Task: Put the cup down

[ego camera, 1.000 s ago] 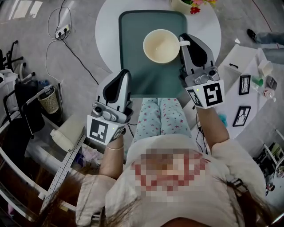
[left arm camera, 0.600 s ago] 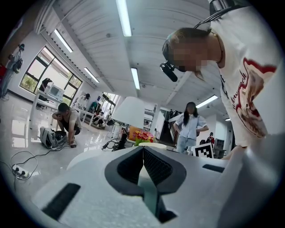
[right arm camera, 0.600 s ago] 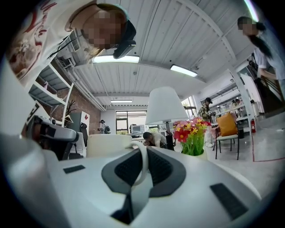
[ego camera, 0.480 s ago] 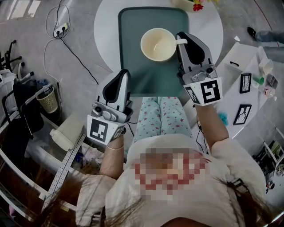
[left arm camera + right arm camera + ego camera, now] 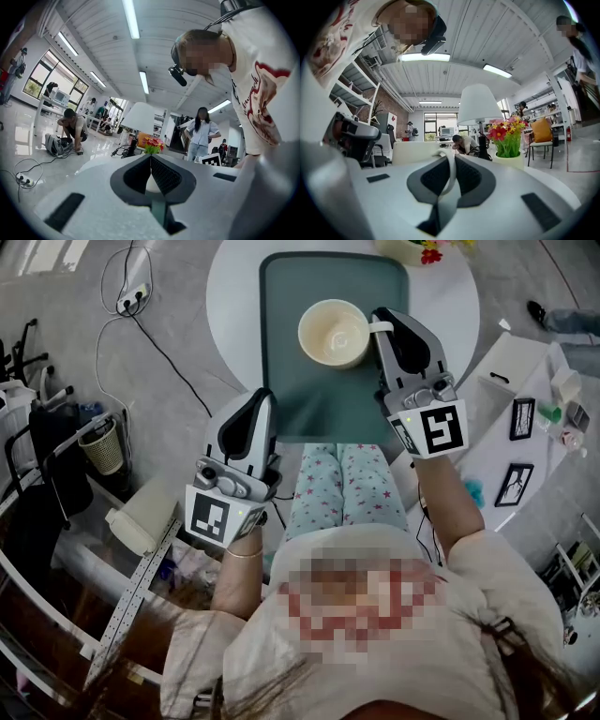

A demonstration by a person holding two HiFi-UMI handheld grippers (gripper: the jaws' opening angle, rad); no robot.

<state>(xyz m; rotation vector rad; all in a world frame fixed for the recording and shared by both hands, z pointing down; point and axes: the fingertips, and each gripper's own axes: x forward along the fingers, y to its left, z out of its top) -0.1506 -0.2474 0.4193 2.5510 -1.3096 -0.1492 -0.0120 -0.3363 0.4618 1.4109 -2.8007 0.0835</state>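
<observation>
A cream cup (image 5: 334, 334) is over the far part of a green tray (image 5: 319, 399) on a round white table (image 5: 234, 306). I cannot tell whether its base touches the tray. My right gripper (image 5: 382, 320) is shut on the cup's handle (image 5: 380, 327) from the right. In the right gripper view the white handle (image 5: 449, 171) loops between the jaws and the cup's wall (image 5: 417, 152) shows to the left. My left gripper (image 5: 265, 395) is shut and holds nothing. It hangs at the table's near edge, left of the tray.
A pot of flowers (image 5: 427, 251) stands at the table's far edge, beside a white lamp (image 5: 479, 105). A second table (image 5: 525, 381) with small items is to the right. Cables and a power strip (image 5: 133, 302) lie on the floor at the left. People are in the room behind.
The right gripper and the cup have shifted slightly left and nearer over the tray. The left gripper has stayed where it was.
</observation>
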